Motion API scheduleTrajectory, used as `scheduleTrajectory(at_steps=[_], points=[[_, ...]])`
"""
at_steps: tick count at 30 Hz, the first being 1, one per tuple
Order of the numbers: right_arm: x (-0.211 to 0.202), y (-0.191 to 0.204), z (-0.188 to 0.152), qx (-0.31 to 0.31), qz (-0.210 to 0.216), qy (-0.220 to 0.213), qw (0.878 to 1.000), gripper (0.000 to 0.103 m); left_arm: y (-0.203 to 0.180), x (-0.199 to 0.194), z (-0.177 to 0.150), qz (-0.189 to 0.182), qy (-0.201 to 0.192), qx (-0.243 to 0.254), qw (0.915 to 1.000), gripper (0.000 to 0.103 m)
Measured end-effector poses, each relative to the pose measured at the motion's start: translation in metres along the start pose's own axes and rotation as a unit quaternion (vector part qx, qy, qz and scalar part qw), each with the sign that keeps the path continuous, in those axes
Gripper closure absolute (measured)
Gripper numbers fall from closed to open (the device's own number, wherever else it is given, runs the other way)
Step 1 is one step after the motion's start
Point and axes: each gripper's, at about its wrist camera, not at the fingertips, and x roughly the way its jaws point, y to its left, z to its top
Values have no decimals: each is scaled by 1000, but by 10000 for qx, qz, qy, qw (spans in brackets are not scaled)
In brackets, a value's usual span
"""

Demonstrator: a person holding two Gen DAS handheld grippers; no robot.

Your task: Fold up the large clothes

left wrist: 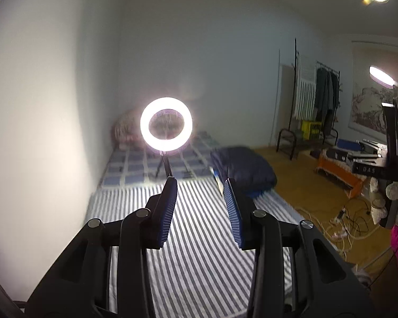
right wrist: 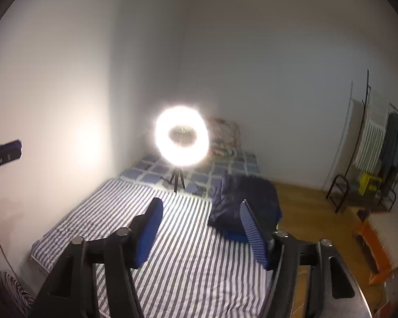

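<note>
A dark navy garment (left wrist: 241, 169) lies bundled at the right edge of the bed, on the grey-and-white striped sheet (left wrist: 199, 238). My left gripper (left wrist: 200, 182) hovers over the sheet, short of the bundle and a little to its left, jaws open with nothing between the blue pads. In the right wrist view the navy garment (right wrist: 249, 196) sits just beyond the right finger of my right gripper (right wrist: 201, 202), which is open wide and empty above the striped sheet (right wrist: 185, 251). One blue-padded finger of the left gripper (right wrist: 13, 149) shows at the far left edge.
A lit ring light on a small tripod (left wrist: 144, 124) stands on the bed beyond the sheet, glaring in both views. A wall runs along the bed's left side. On the wooden floor to the right are a clothes rack (left wrist: 323, 98), an orange box (left wrist: 339, 175) and loose cables (left wrist: 342, 222).
</note>
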Motion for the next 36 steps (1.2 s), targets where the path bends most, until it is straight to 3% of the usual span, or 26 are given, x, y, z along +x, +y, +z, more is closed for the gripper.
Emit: scheduleTrajectory(at_steps=[6,12,16,29,36], points=[[28,4,-49,323,-378,68,9987,18,-13,38,-57,-42,346,-115,9993,63],[59,9,-74,539,-512,183,9971,10,-23,76,-81,-6,461,-202,9987,48],[75,5,-84,815,-566,128,9950,1,-25,96,-85,64,422,-216,9989,29],[124,6,-109,755,-875,276,9929,0,-44,145,-107,41,712,34,9974,17],[126,-4,-119,1048,-867,254,9904,0,-55,155,-118,57,807,87,9967,2]])
